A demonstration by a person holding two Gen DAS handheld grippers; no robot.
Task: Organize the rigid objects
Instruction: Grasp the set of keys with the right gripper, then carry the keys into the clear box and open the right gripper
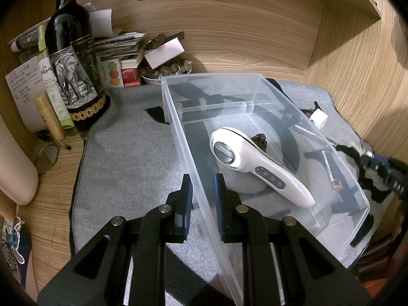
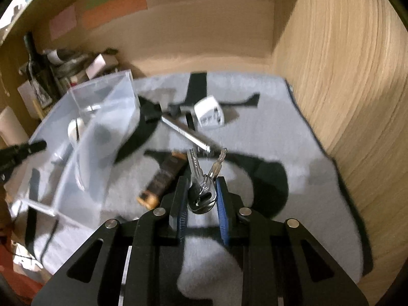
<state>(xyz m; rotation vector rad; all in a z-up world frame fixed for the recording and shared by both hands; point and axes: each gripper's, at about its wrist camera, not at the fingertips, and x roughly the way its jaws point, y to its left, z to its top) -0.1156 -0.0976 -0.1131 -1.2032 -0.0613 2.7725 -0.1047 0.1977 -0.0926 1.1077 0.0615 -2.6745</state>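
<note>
Right gripper [image 2: 201, 191] pinching a bunch of keys [image 2: 202, 178] by the ring end, blades sticking out far past the fingertips; keys held clear above the grey mat [image 2: 293, 204]. Right view blurred, so probably carrying mid-move.

Left gripper [image 1: 202, 191] straddling the near left wall of the clear plastic bin [image 1: 229, 86], fingers [image 1: 186, 191] narrowly spread, one outside and one inside the wall; cannot tell whether pads are actually pressing the wall. Probably steadying the bin.

Already lying in the bin's near compartment: white handheld device [image 1: 257, 163] with button panel, and a small dark lumpy object [image 1: 260, 141] just beyond its head. Far compartment behind the divider looking empty.

Lying on the mat right of the bin: white charger cube [image 2: 209, 112], slim metal bar [image 2: 186, 134], dark stick with orange end [image 2: 160, 181].

Step in hand (judged): transferring keys to the bin.

Next move calling for: swinging right gripper left over the bin's right wall, lowering into open floor beside the device, then releasing. Watching for the dangling blades catching the rim.
</note>
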